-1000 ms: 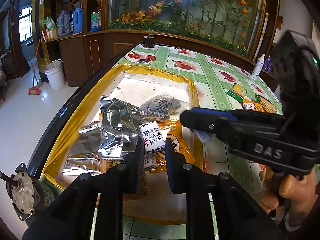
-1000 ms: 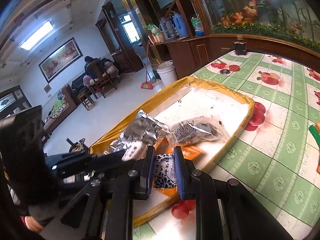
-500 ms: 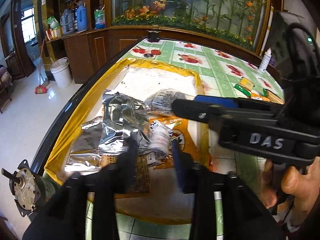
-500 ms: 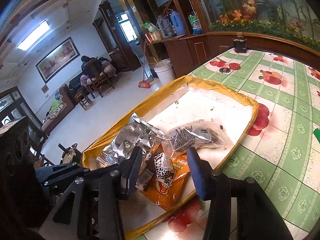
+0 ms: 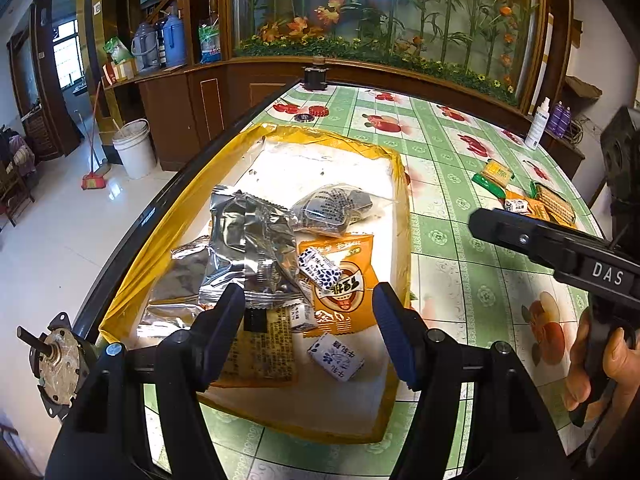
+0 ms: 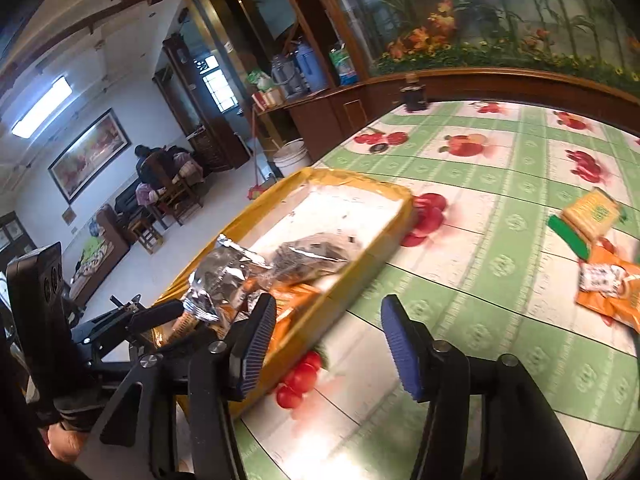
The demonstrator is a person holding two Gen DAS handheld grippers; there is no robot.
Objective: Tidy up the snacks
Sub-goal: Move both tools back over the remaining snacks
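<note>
We take the yellow-rimmed tray [image 5: 402,184] on the green fruit-patterned table [image 5: 448,240] as our landmark. Inside it, towards its near half, lies a heap of snacks: crinkled silver foil packets [image 5: 244,240], a clear packet with dark contents [image 5: 332,210] beyond them, and an orange packet [image 5: 344,280] on the side nearest the open table. One small white-and-blue candy [image 5: 320,270] rests on top of the orange packet, and a second white-and-blue candy [image 5: 336,356] lies on the tray's pale floor just nearer to us than that packet.

Our left gripper [image 5: 308,312] hangs over the near end of the tray. Its blue-padded fingers [image 5: 390,336] are spreading apart and grasp nothing; the snacks lie below the gap, untouched.

Our right gripper [image 6: 328,344] sits beside the tray, over the bare table just off its long edge. Its fingers [image 6: 400,348] are also widening, released, with only tablecloth showing between them. This view is smeared by motion.

Well away from the tray, further across the table, we see the remaining snacks: a green-and-yellow biscuit pack [image 6: 588,216] and more orange packets [image 6: 616,292] with a white wrapper [image 6: 600,276] lying on top.
</note>
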